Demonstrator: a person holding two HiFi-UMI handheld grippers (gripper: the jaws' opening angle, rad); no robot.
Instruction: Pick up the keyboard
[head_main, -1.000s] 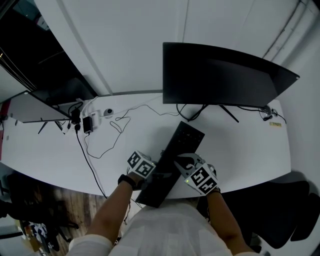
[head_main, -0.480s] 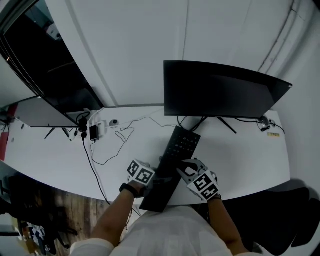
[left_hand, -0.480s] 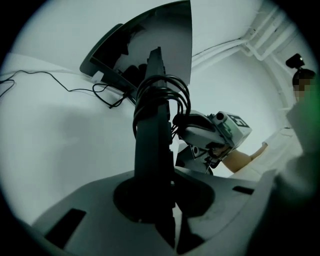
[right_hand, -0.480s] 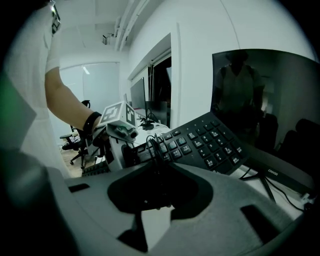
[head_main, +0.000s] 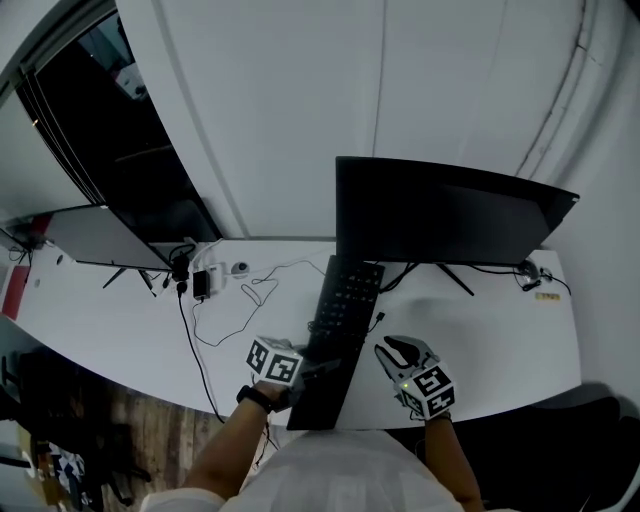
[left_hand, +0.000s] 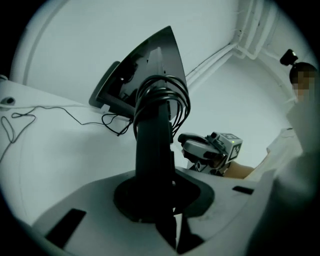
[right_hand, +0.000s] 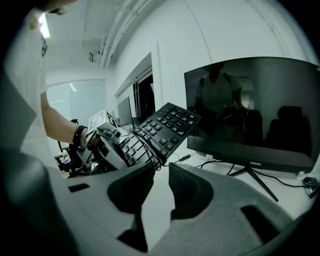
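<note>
Now | left tool (head_main: 314, 371) clamps keyboard (head_main: 341, 312) edge | right tool (head_main: 391, 350) just opened, empty, beside keyboard

Bare desk (head_main: 500, 320) right of the keyboard (head_main: 345, 295); monitor (head_main: 440, 215) blocks behind, cables (head_main: 218, 342) left.

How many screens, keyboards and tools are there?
Screens: 2, the big screen and the left screen
Keyboards: 1, the keyboard
Tools: 2, the left tool, shut on the keyboard, and the right tool, whose jaws have just been opening, with nothing between them
Total: 5
</note>
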